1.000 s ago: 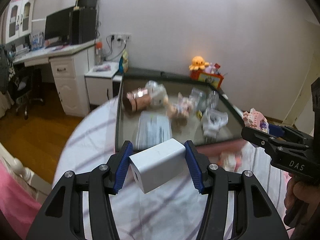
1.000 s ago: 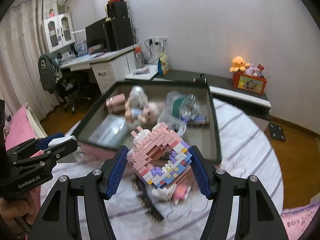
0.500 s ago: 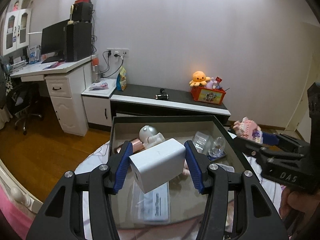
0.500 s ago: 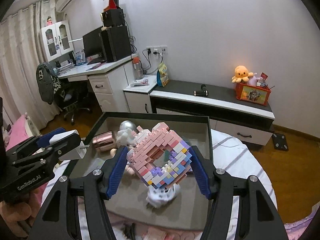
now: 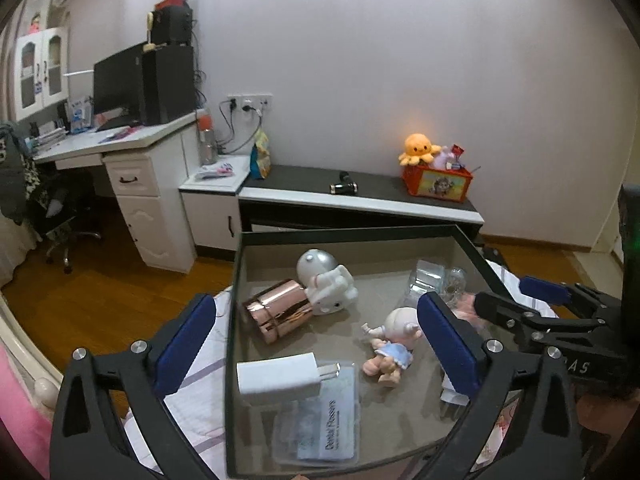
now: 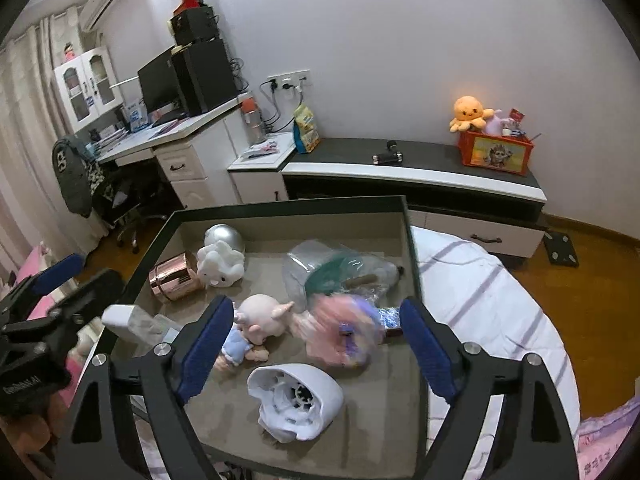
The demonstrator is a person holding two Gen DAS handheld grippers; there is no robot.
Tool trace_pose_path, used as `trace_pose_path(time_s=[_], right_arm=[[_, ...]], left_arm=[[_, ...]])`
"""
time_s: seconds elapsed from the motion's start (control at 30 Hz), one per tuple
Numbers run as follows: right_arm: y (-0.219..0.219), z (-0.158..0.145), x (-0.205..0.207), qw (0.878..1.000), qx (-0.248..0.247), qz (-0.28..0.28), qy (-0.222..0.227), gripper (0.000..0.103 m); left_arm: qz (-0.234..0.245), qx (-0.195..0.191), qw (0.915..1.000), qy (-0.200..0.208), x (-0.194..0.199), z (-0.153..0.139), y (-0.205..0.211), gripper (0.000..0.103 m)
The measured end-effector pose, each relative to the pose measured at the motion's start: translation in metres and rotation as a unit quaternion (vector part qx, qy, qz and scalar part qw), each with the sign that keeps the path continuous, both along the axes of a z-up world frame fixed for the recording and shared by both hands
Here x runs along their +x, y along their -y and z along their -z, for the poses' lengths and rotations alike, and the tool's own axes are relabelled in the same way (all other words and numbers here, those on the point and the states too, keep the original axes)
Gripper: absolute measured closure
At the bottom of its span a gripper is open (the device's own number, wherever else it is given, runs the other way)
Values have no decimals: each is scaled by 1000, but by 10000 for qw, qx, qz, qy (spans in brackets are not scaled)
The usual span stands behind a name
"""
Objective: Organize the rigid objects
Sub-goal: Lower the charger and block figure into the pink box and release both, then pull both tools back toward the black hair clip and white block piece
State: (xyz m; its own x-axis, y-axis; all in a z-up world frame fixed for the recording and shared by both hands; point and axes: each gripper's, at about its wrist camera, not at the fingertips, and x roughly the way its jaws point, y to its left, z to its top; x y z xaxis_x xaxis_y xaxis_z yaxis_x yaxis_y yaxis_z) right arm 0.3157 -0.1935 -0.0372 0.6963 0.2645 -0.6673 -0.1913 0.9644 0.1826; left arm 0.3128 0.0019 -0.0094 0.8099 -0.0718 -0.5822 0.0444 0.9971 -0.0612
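White charger [image 5: 280, 378] lies free beneath the wide-open left gripper [image 5: 316, 346].

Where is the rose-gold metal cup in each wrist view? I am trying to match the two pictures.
Left wrist view: the rose-gold cup lies on its side in the box, left of centre, against the white astronaut figure.
Right wrist view: the same cup lies at the box's left edge, left of that figure.
Shared landmark: the orange octopus plush on the red bin by the wall.
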Motion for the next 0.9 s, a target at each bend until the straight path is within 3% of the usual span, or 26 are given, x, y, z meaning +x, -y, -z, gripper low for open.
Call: trace_pose_path(time_s=[0.3,0.9], right_arm=[[12,-23,-44,9991,156,337,208,15],[6,-52,-153,9974,209,139,673,15]], left_arm=[[-133,-106,9996,240,-47,-17,-16,0],[-101,-122,9995,291,-141,-30,-10,0]])
